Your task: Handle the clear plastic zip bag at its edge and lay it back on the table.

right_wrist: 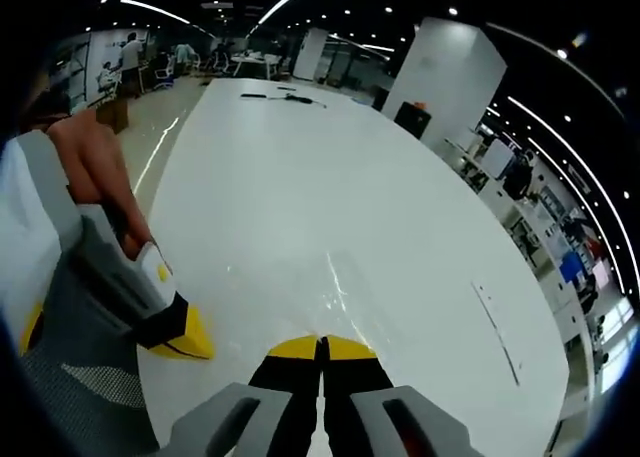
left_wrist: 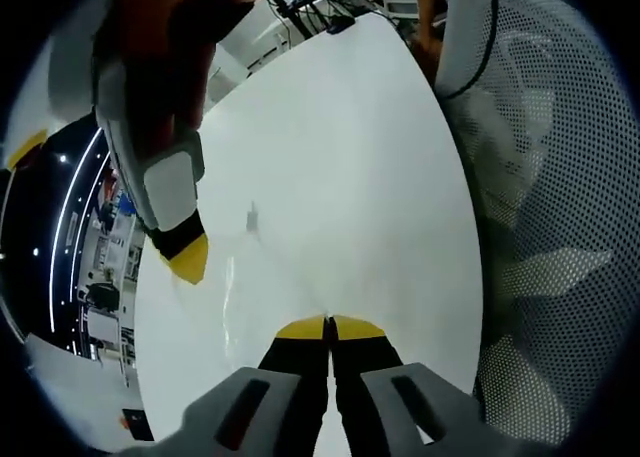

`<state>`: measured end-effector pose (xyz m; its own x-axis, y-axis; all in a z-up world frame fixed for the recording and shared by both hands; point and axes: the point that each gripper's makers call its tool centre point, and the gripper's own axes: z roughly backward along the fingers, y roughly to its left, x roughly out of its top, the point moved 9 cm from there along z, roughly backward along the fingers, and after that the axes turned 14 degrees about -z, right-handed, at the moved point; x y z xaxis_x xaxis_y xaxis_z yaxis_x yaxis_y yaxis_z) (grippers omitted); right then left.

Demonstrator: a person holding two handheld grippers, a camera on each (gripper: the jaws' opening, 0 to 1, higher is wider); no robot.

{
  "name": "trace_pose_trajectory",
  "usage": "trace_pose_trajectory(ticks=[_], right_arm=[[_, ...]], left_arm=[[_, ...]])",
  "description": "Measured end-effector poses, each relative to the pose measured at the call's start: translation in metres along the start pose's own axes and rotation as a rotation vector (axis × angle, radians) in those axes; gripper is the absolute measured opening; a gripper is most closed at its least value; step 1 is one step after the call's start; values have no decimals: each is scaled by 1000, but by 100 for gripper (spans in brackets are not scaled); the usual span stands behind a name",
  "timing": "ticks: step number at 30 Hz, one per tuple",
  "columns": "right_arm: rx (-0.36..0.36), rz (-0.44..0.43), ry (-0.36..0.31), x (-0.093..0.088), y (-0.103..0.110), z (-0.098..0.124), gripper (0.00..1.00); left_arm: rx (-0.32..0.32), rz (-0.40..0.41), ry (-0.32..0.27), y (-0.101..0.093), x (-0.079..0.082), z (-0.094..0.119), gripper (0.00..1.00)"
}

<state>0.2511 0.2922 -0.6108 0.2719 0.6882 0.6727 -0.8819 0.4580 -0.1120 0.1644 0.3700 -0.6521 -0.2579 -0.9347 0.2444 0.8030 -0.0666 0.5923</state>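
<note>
Both the left gripper (left_wrist: pixel 328 326) and right gripper (right_wrist: pixel 321 346) are pinching jaws together on the clear zip bag's (right_wrist: pixel 345 292) edge (barely visible), lying over the white table (right_wrist: pixel 300 177); releasing is remaining

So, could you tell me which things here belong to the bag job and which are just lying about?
Belonging to the job:
- clear plastic zip bag, faint against the white table
- left gripper, jaws together at the bag's edge
- right gripper, jaws together

Lying about:
- mesh chair back
- dark items at the table's far end
</note>
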Motion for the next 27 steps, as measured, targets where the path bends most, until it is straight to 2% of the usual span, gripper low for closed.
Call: trace_pose_trajectory(ticks=[4, 11, 15, 16, 21, 22, 23, 24, 25, 27], right_arm=[[25, 36, 12, -5, 7, 0, 0], [70, 44, 32, -13, 12, 0, 0], [127, 51, 100, -23, 16, -5, 0], [128, 61, 95, -24, 16, -5, 0], [144, 28, 108, -32, 11, 4, 1], [143, 39, 123, -33, 11, 6, 5], [112, 127, 147, -34, 9, 13, 7], [90, 175, 156, -34, 8, 16, 8], [95, 192, 170, -36, 10, 21, 9], [98, 172, 161, -39, 11, 26, 11]], left_arm=[[1, -11, 12, 2, -1, 1, 0], [-5, -24, 19, 2, -3, -2, 0], [-16, -33, 21, -1, -3, -4, 0], [-19, -35, 20, -2, -3, -5, 0], [-46, -42, 30, -10, -5, -14, 0], [-54, -47, 33, -12, -6, -15, 0], [-61, -59, 37, -15, -7, -17, 0], [-63, -62, 39, -17, -7, -17, 0], [-66, -61, 36, -18, -8, -18, 0], [-68, -57, 36, -19, -8, -20, 0]])
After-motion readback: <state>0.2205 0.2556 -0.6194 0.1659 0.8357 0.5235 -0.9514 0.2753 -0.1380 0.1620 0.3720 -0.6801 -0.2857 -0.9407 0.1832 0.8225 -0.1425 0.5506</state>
